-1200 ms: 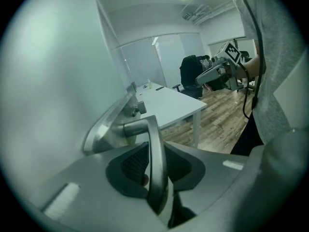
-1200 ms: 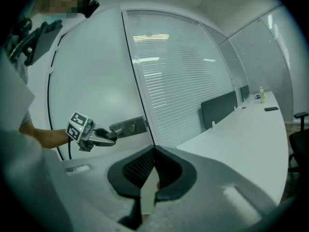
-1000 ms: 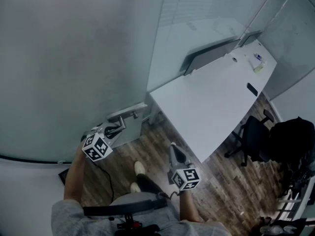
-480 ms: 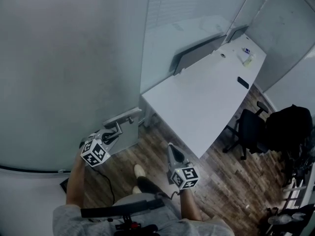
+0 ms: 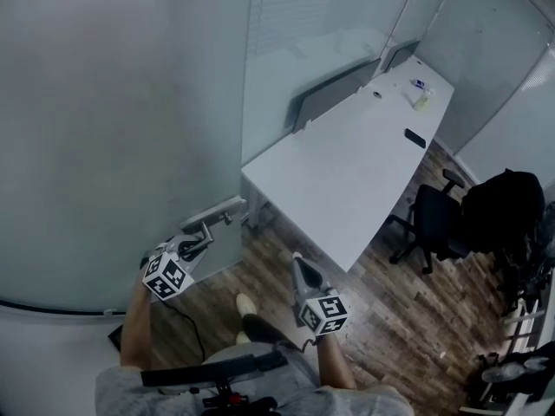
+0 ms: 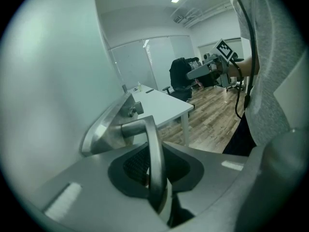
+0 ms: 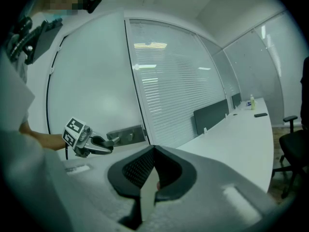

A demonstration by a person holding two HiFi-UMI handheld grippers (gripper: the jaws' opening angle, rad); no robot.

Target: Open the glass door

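The glass door [image 5: 130, 128] fills the left half of the head view, and its metal handle [image 5: 217, 213] sits at lower left with your left gripper [image 5: 201, 234] clamped tight on the lever. Your right gripper [image 5: 297, 260] hangs at lower centre, jaws together on nothing, just right of your shoe [image 5: 246, 302]. Close beside the door's edge a long white desk [image 5: 347, 176] runs to the upper right, bearing a phone [image 5: 414, 138] and a small bottle [image 5: 422, 101], with a black chair [image 5: 431, 224] and a black bag [image 5: 503, 208] at the right.
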